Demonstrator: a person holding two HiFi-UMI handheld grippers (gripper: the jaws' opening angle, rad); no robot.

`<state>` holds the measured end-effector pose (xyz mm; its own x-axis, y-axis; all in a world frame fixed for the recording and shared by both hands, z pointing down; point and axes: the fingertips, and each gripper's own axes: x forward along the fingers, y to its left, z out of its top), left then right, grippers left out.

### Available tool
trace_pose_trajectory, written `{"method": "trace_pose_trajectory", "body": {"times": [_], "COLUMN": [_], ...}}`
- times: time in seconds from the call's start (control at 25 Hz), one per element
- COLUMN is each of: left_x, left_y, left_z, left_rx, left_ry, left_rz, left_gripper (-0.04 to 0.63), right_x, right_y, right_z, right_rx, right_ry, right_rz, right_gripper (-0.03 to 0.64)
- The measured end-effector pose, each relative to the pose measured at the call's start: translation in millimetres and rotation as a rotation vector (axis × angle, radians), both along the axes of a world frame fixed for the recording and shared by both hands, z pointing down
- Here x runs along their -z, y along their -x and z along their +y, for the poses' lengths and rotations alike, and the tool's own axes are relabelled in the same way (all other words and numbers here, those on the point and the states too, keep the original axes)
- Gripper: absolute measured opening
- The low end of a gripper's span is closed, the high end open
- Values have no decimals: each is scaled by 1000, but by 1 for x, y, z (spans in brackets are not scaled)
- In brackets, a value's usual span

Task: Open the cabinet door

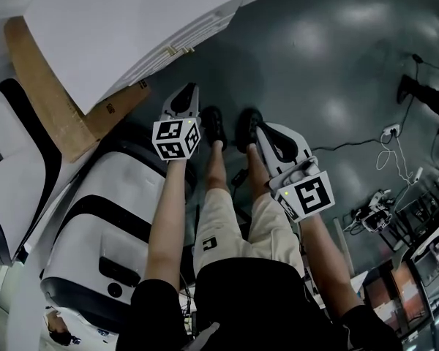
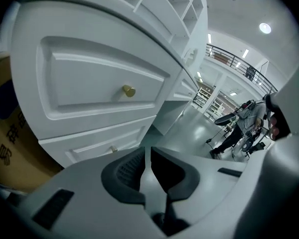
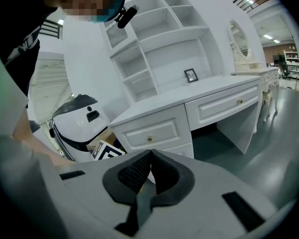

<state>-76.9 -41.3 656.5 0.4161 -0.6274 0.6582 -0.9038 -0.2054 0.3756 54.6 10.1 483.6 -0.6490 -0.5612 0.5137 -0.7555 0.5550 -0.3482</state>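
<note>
Closed left tool (image 2: 145, 151), cabinet door (image 2: 97, 141) ahead, slightly left, untouched

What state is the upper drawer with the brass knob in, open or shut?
Shut: the drawer front lies flush, with no gap showing around it.

I seem to be working in a large furniture showroom or hall, not a home. A white surface (image 3: 209, 106) with panelled drawers and an open shelf unit (image 3: 159, 44) stands beside a dressing table (image 3: 259, 74) with an oval mirror (image 3: 237, 38), all on a glossy grey floor (image 1: 329, 50). Beyond them I see a railed upper gallery (image 2: 234, 61), ceiling lights (image 2: 265, 28) and distant racks (image 2: 209, 96), and a power strip (image 1: 390, 131) with loose cables lies on the floor.
</note>
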Motion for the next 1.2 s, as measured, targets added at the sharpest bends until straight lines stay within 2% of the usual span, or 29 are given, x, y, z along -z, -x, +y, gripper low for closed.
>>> {"method": "trace_pose_trajectory", "body": {"times": [0.68, 1.2], "left_x": [-94, -152], "left_y": [21, 34], "left_z": [-38, -72], "left_rx": [73, 177], "left_ry": [25, 84], "left_rz": [-10, -19], "left_gripper": [132, 156], "right_x": [-38, -67], "right_y": [14, 7], "right_z": [-6, -3], "right_rx": [1, -14], "right_ry": [47, 82], "right_rz": [17, 36], "right_gripper": [18, 18]}}
